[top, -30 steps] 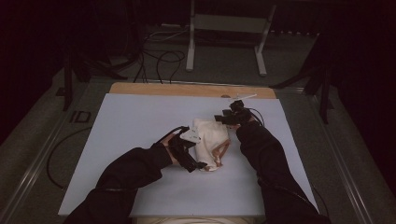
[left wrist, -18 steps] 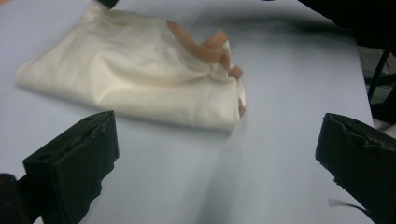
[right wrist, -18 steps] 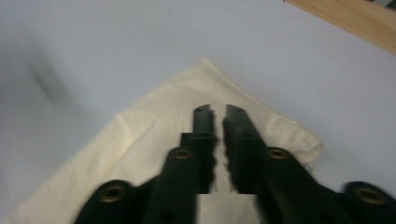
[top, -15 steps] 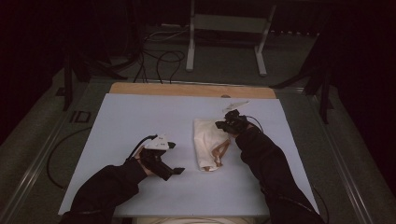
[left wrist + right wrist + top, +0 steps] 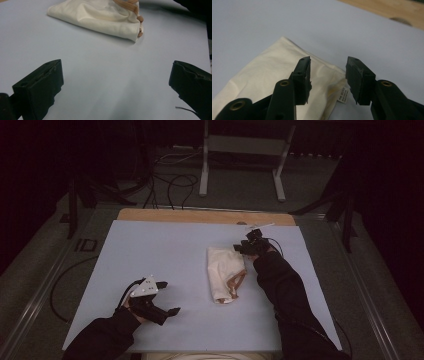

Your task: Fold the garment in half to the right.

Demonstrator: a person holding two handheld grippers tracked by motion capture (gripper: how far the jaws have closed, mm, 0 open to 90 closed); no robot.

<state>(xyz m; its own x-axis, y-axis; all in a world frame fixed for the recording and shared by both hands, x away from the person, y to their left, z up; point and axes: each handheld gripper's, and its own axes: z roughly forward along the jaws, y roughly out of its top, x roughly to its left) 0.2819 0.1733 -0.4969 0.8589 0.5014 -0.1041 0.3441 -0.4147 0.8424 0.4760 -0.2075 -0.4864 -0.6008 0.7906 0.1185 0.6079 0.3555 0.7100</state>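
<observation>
Right hand-held gripper (image 5: pixel 328 75) (jaws just opening, nothing gripped) hovers over cream bag (image 5: pixel 267 75).

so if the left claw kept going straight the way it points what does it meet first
Probably the folded cream cloth. The left claw is open with bare table between it and the cloth, which lies straight ahead; depth is hard to judge.

Left gripper (image 5: pixel 167 297) low, jaws wide apart; right gripper (image 5: pixel 328 80) has just been opening, nothing clamped.
</observation>
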